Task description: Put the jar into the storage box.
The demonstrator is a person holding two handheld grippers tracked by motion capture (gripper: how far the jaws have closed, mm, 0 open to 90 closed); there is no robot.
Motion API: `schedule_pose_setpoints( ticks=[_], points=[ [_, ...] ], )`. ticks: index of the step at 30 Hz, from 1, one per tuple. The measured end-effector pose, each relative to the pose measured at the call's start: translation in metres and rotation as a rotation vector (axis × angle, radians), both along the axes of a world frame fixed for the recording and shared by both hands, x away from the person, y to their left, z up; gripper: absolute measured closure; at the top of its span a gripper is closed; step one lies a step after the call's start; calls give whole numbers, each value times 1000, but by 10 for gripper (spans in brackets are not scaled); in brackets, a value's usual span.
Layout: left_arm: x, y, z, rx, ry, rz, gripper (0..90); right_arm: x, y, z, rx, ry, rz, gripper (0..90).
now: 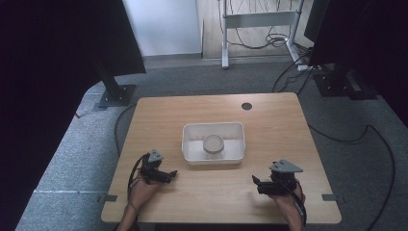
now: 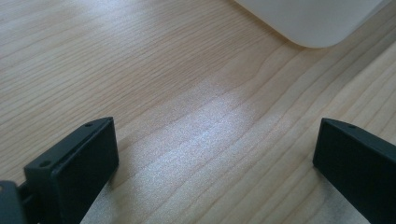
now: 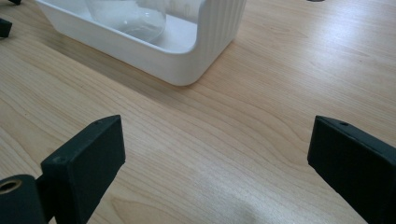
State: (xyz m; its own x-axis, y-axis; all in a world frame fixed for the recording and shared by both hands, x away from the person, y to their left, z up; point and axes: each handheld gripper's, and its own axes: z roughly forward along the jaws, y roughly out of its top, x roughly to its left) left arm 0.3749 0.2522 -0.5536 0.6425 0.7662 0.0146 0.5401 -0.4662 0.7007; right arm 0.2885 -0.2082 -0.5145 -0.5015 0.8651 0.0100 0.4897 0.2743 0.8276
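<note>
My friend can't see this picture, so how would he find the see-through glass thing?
Start at the wooden table and find the white tub in its middle, beyond the two black grippers. The clear glass jar stands inside that tub. It is the only round, see-through thing there; everything near it is white, wooden or black.
</note>
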Motion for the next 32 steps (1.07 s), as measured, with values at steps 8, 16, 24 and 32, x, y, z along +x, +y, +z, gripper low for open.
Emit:
schedule_pose_setpoints(
  ticks=[8,16,24,32],
  points=[
    [0,0,0,-1,-1,1,0,-7,-9,-16,-21,16,-21,37],
    [0,0,0,0,0,3,0,-14,-18,-31,-43,42,-49,38],
    [-1,0,0,0,0,5,0,-18,-22,-41,-75,63,-72,41],
    [-1,0,0,1,0,5,0,-21,-24,-45,-110,84,-82,44]
  ],
)
